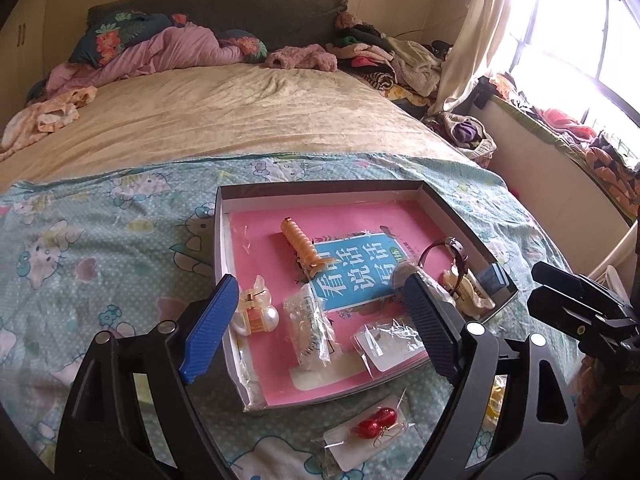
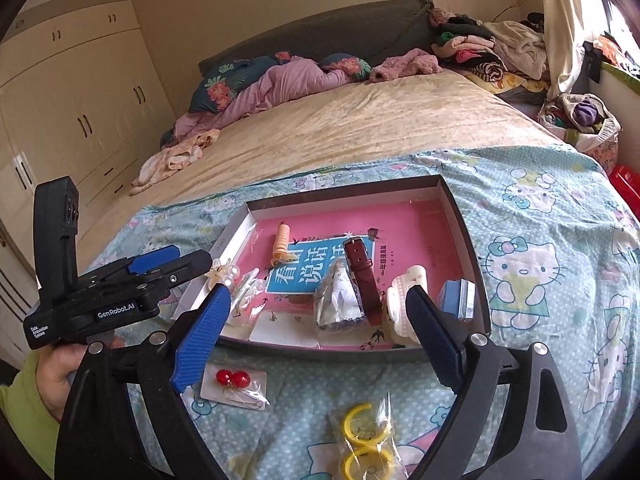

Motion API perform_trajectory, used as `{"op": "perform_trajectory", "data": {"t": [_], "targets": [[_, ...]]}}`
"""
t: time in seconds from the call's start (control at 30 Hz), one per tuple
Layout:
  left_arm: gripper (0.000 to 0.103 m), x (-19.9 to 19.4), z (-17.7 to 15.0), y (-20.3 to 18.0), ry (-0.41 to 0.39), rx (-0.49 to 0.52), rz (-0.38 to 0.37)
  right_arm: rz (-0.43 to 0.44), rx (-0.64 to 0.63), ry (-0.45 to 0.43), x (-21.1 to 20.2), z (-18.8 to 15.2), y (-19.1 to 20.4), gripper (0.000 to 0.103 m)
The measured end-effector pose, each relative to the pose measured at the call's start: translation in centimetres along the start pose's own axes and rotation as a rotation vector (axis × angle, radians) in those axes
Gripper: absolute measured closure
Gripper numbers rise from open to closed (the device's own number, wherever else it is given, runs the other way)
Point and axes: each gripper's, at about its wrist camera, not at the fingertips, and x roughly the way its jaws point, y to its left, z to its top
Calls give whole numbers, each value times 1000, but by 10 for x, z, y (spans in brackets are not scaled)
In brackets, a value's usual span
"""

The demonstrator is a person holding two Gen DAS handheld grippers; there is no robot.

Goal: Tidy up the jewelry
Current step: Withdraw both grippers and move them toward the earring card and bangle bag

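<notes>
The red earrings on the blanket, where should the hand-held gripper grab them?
Grab the white card by its long edges, coming down from above. The red earrings are round beads that look slippery, and the card lies flat in a clear bag on the blanket, in front of the box. It probably gives the pads a wider, steadier hold.

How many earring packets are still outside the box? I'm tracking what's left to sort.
2: red earrings on the bedspread before the box's near-left corner, yellow hoops nearer the camera. Others may be hidden.
</notes>
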Motion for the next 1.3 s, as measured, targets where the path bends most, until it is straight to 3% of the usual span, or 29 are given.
{"op": "perform_trajectory", "data": {"t": [0.2,0.6,0.97,1.3], "targets": [[10,-16,3,-7,-27,12,-6,-7,1,-42,-19,4,0,10],[10,-40,-4,-17,-48,35,-9,-30,-36,-61,-50,-5,3,7],[10,-29,-48,-20,68,51,-19,-71,-51,113,-34,-52,-10,6],[10,-1,-86,-12,217,-36,-63,-125,-119,278,3,-85,-8,6]]}}
